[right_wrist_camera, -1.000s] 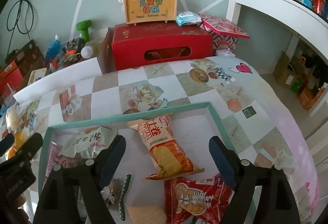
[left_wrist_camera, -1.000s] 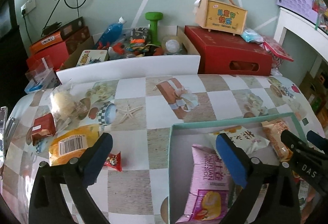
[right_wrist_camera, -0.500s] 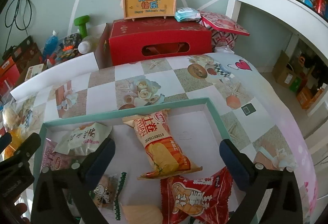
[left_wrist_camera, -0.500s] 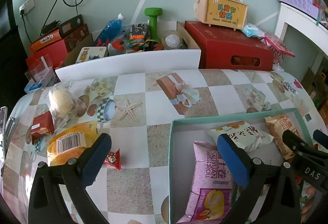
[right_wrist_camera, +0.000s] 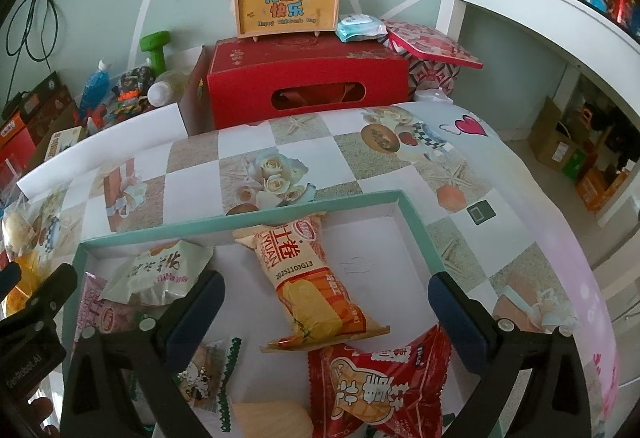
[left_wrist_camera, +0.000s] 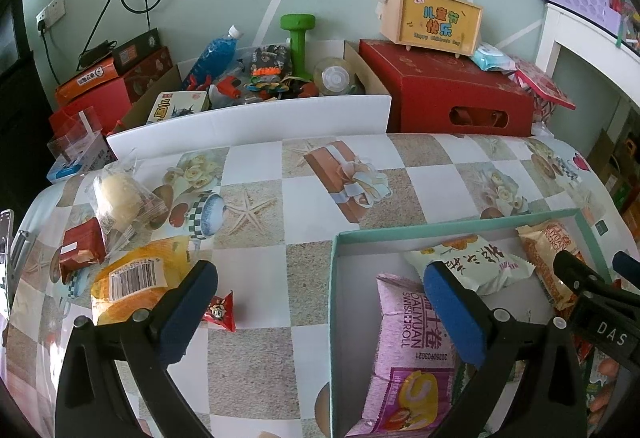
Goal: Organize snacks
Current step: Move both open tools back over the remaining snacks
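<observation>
Covering the surface [left_wrist_camera: 400, 197], a checkered cloth carries the teal-rimmed box [right_wrist_camera: 240, 222], which holds an orange roll pack [right_wrist_camera: 312, 278], a red packet [right_wrist_camera: 376, 382], a pink roll pack [left_wrist_camera: 416, 350] and a pale green packet [left_wrist_camera: 480, 262]. Both the left gripper [left_wrist_camera: 320, 298] and right gripper [right_wrist_camera: 324, 302] hover with jaws wide, empty. Left of the box lie a yellow pack [left_wrist_camera: 132, 282] and a tiny red snack [left_wrist_camera: 220, 312].

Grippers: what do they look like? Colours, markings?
Both are black plastic two-finger frames with dark blue pads and silver screws. The left gripper matches the right gripper. White "DAS" lettering shows on the right one's body, "GenRobot.AI" on the left's. No cables or sleeves visible.
</observation>
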